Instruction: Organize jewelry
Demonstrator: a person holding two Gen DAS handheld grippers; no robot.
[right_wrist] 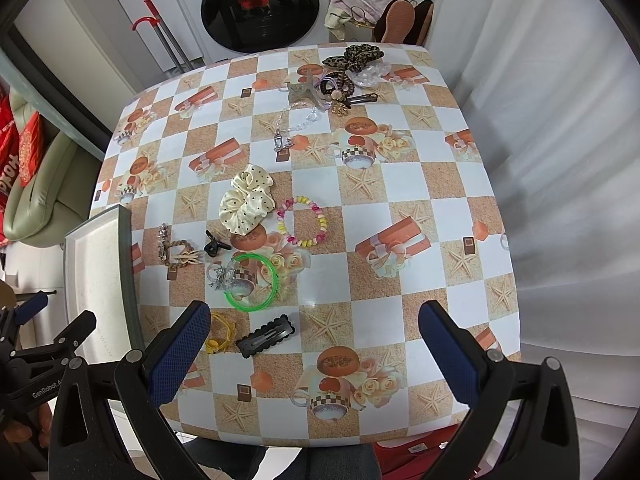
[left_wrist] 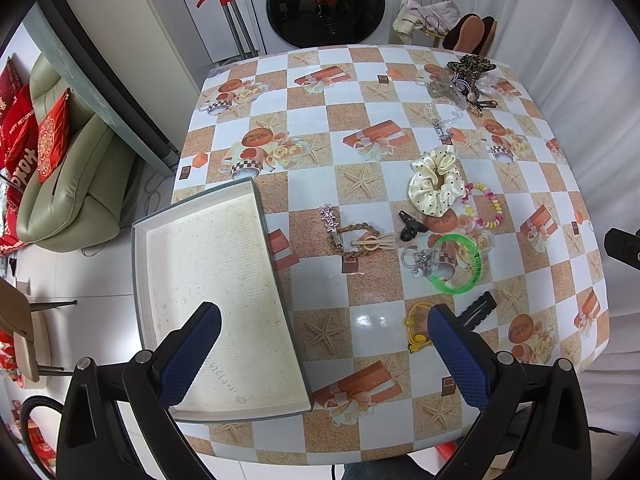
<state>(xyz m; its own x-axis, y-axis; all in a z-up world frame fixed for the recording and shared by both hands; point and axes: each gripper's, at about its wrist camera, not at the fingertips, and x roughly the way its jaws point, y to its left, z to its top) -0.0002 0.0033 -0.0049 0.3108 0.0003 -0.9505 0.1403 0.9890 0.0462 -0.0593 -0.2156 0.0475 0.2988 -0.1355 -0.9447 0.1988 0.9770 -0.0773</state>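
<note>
An empty shallow white box lies at the table's left edge. My left gripper hovers open above the table, its left finger over the box. Jewelry is scattered to the right: a cream dotted scrunchie, a pastel bead bracelet, a green bangle, a black serrated clip, a yellow hair tie, a braided band and a small black claw clip. My right gripper is open above the near table, empty.
More hair accessories, with a leopard bow, are piled at the far right corner. A washing machine stands behind the table, a green sofa at left and a white curtain at right.
</note>
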